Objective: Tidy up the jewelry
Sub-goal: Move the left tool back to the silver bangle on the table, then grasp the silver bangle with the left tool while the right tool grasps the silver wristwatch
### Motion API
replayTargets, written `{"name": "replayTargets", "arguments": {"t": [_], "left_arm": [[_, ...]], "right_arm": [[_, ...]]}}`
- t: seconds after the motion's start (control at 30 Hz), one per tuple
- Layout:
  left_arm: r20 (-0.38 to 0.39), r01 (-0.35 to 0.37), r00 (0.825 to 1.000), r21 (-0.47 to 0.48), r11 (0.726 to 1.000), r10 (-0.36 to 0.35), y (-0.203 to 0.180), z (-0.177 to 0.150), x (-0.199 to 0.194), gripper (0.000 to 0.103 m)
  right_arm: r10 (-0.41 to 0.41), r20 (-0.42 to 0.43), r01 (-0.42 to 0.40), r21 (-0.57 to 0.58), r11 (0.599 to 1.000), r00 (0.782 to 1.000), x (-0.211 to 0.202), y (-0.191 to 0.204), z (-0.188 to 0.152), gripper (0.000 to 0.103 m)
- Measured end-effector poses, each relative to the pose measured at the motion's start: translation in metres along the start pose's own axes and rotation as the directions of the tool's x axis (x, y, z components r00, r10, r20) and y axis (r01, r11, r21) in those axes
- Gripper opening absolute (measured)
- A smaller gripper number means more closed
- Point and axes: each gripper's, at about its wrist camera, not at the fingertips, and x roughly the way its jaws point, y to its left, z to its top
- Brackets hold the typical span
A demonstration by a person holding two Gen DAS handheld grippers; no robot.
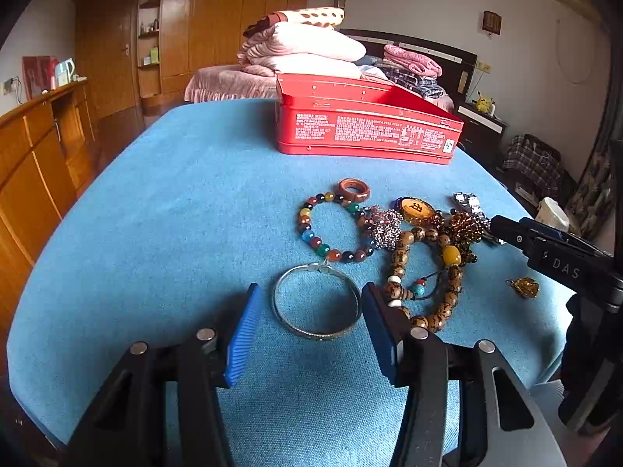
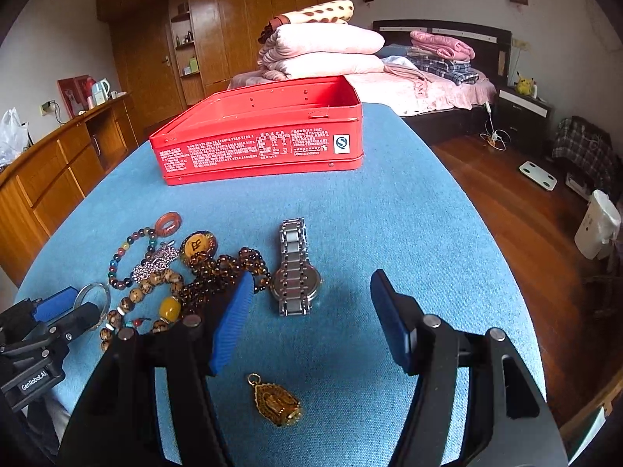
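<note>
An open red tin box [image 1: 366, 124] [image 2: 261, 136] stands at the far side of the blue table. Jewelry lies in front of it. My left gripper [image 1: 309, 301] is open, its pads on either side of a silver bangle [image 1: 316, 303] without touching it. Beyond lie a colourful bead bracelet [image 1: 335, 229], a brown ring [image 1: 353, 190] and a wooden bead bracelet [image 1: 428, 272]. My right gripper [image 2: 309, 284] is open and empty over a silver watch [image 2: 294, 268]. A gold pendant [image 2: 276, 402] lies between its fingers, nearer the camera.
A dark bead necklace with an amber pendant [image 2: 218, 260] and a sparkly piece [image 2: 155, 262] lie in the pile. The table [image 2: 409, 214] drops off to wooden floor on the right. A wooden sideboard [image 1: 35, 148] runs along the left; a bed [image 2: 420, 85] stands behind.
</note>
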Motion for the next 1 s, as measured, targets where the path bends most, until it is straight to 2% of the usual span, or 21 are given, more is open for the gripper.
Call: {"name": "replayTargets", "arguments": {"t": [0.3,0.4,0.57,0.73,1.0], "left_arm": [[0.016,-0.033,0.999,0.054,0.998,0.032,-0.011,-0.007,0.002,0.056],[0.027,-0.053,0.998,0.065,0.996,0.052,-0.01,-0.007,0.004,0.049],[0.029,-0.054,0.998,0.072,0.996,0.052,-0.008,-0.002,0.009,0.049],[0.025,-0.061,0.998,0.034,0.998,0.06,0.004,0.006,0.015,0.049],[0.031,-0.128,0.991,-0.005,0.992,0.128,0.017,0.01,0.019,0.049]], "right_arm": [[0.0,-0.006,0.0,-0.017,1.0,1.0,0.002,0.004,0.0,0.061],[-0.003,-0.011,0.003,-0.014,1.0,1.0,0.004,0.004,0.001,0.061],[-0.007,-0.02,0.007,-0.012,1.0,1.0,0.01,0.003,0.004,0.06],[-0.001,-0.038,0.0,-0.028,1.0,0.999,0.015,0.004,0.004,0.056],[0.0,-0.062,-0.005,-0.076,0.997,0.998,0.019,0.01,0.007,0.055]]}}
